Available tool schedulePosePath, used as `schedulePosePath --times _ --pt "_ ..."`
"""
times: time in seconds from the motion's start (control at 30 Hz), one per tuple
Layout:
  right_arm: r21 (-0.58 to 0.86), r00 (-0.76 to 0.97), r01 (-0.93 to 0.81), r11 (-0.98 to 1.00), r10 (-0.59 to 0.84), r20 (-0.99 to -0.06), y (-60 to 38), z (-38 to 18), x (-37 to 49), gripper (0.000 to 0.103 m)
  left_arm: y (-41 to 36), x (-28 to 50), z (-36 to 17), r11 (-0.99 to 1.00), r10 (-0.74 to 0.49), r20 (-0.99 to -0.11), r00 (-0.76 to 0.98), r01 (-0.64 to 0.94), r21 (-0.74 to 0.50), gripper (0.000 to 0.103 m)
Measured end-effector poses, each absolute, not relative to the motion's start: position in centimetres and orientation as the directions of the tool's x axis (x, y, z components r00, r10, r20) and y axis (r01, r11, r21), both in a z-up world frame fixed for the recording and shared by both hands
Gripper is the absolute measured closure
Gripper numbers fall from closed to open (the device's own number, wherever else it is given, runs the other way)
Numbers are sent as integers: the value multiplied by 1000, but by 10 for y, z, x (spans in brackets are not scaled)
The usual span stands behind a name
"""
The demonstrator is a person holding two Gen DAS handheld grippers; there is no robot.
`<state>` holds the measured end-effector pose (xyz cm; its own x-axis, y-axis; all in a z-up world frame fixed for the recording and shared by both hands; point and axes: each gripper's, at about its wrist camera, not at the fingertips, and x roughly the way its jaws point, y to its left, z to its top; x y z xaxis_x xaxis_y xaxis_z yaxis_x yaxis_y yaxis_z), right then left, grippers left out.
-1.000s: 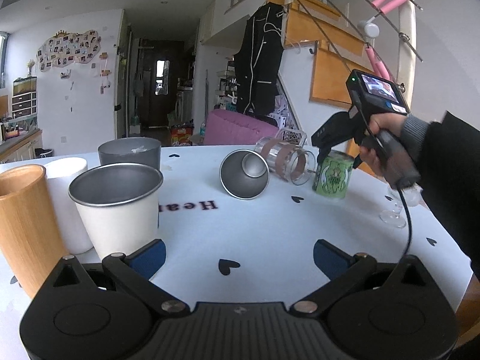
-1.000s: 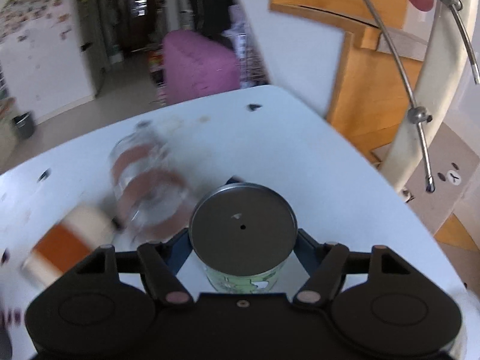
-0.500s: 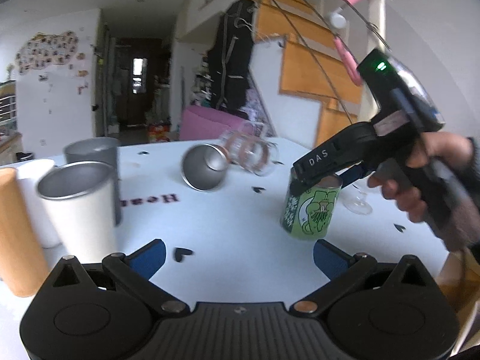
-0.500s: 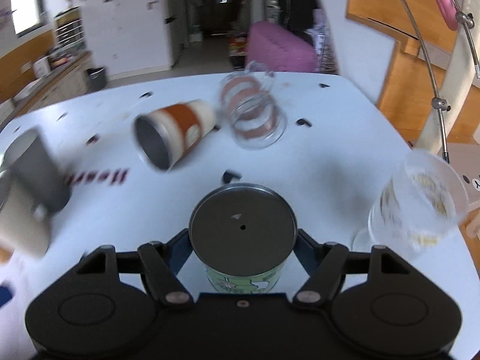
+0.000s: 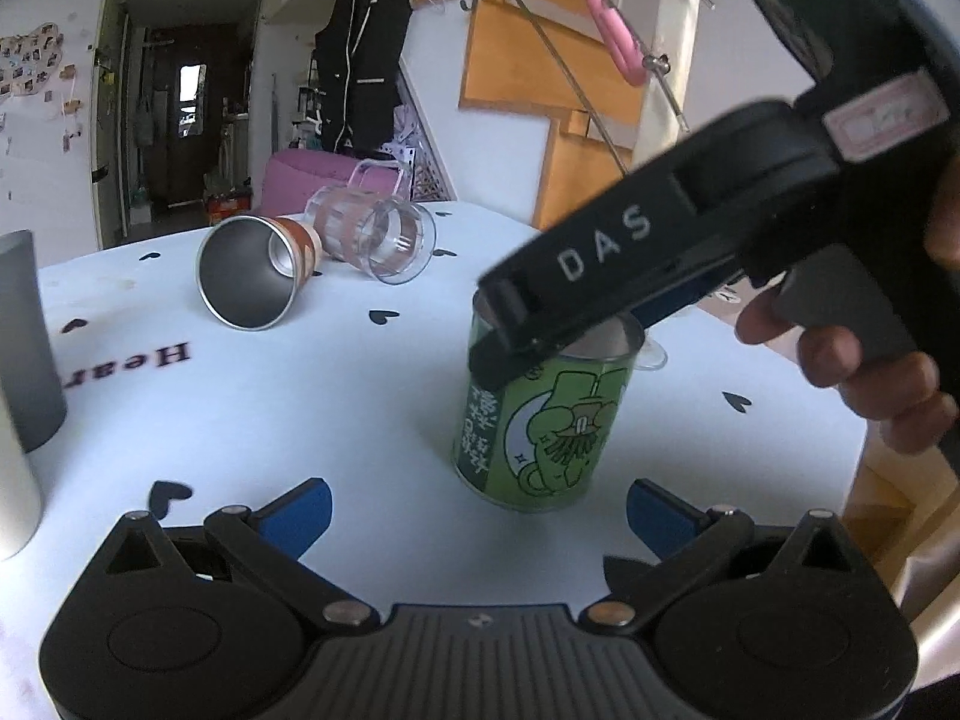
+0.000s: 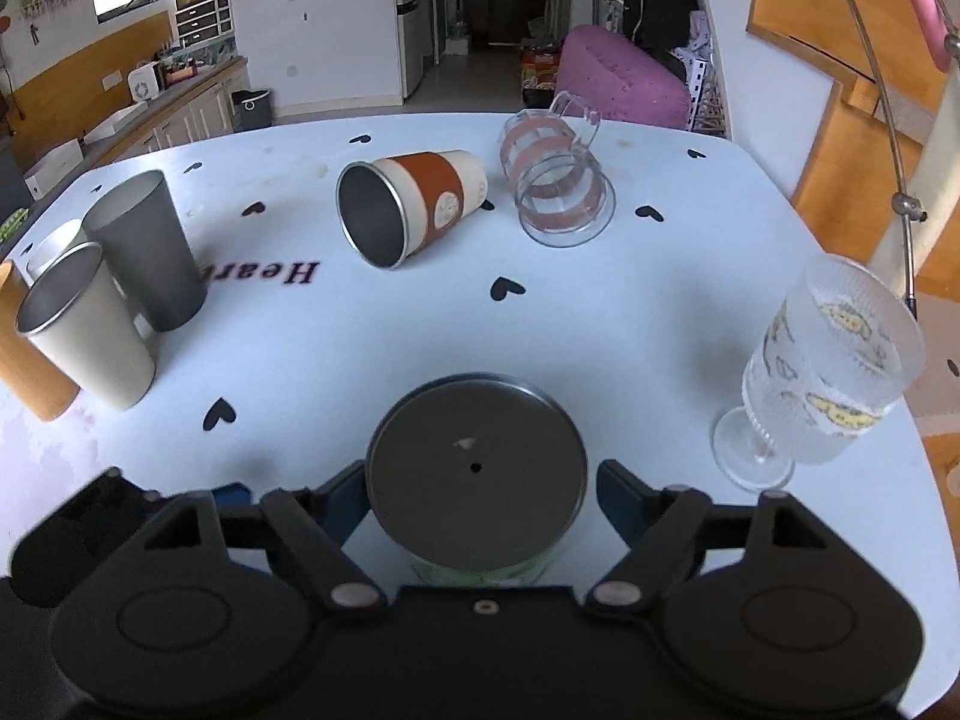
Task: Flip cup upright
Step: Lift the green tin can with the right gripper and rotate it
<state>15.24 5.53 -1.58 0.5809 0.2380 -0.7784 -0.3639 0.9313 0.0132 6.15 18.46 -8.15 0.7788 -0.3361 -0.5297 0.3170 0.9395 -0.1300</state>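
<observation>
A green printed cup [image 5: 540, 420] stands upside down on the white table, its grey metal base [image 6: 476, 465] facing up. My right gripper [image 6: 480, 501] holds it between its blue pads near the base; in the left wrist view the right gripper's black body [image 5: 660, 252] crosses above the cup. My left gripper [image 5: 477, 507] is open and empty, just in front of the green cup. An orange-banded cup [image 6: 414, 204] and a clear striped mug [image 6: 558, 186] lie on their sides further back.
Upright cups stand at the left: a dark grey one [image 6: 147, 252], a cream one [image 6: 87, 327] and a wooden one [image 6: 24, 354]. A frosted stemmed glass [image 6: 822, 366] stands at the right near the table edge [image 6: 918, 468].
My right gripper has carried the green cup nearer to the table's front and set it down. My left gripper has come close to it. The other cups have not moved.
</observation>
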Motion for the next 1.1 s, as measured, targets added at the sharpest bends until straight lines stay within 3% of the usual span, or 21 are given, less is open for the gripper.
schedulePosePath --times 0.07,0.43,0.7,0.83,1.1 --pt "39 571 -371 928 261 -779 53 -17 156 28 181 67 -84 945 -323 -532 783 302 -128 0" --pt "14 645 -378 926 274 -714 31 -17 127 28 181 88 -93 962 -268 -566 780 243 -121 0" --pt "40 719 -354 934 299 -627 15 -23 95 28 171 78 -95 933 -355 -571 740 322 -163 0" --pt "19 748 -353 935 295 -595 14 -27 76 28 176 74 -98 943 -326 -578 748 299 -145 0" --pt "3 744 -327 945 260 -616 1 -47 50 28 213 58 -87 958 -288 -546 786 234 -169 0"
